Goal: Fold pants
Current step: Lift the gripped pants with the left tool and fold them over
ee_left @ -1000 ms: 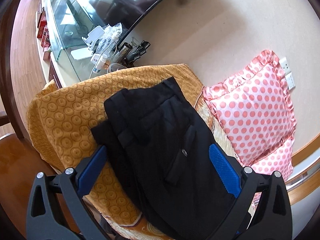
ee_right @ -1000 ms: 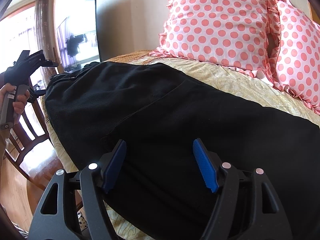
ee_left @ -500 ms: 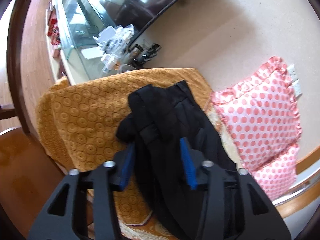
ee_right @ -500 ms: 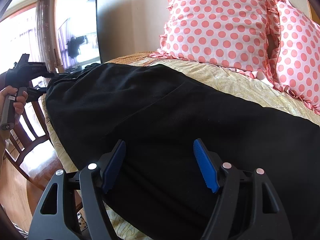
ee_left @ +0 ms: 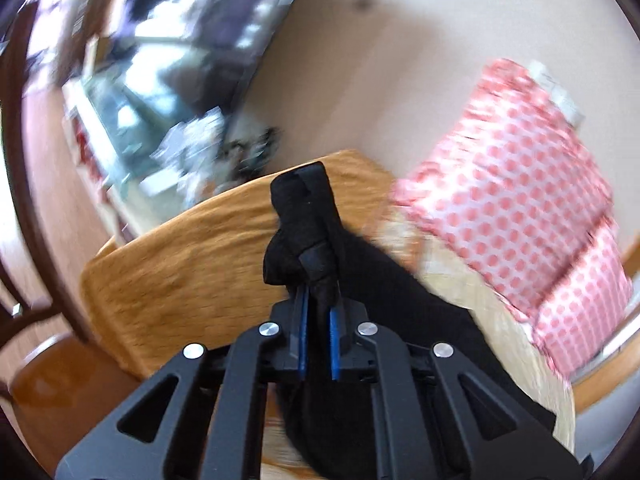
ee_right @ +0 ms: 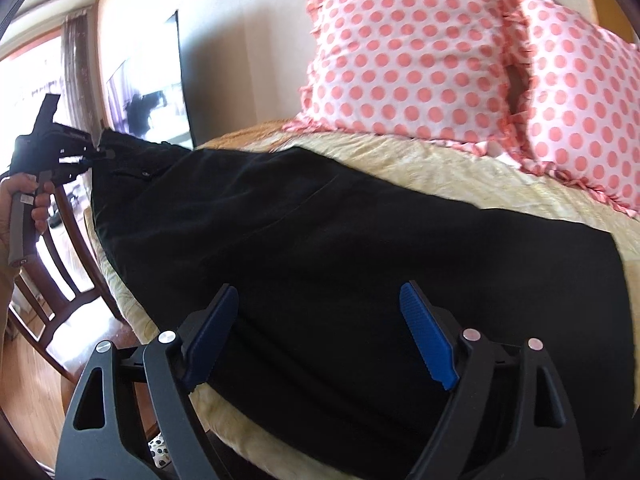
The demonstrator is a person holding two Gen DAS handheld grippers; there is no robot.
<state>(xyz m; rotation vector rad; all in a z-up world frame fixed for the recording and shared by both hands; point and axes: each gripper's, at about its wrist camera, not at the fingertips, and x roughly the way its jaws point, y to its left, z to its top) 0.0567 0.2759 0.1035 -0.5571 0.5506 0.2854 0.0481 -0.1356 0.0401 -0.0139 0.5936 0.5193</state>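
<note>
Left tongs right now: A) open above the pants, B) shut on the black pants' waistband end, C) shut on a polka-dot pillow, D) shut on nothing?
B: the left tongs pinch a bunched end of the black fabric pants between their blue pads.

No legible text, labels, brands, numbers or signs on anything here.
</note>
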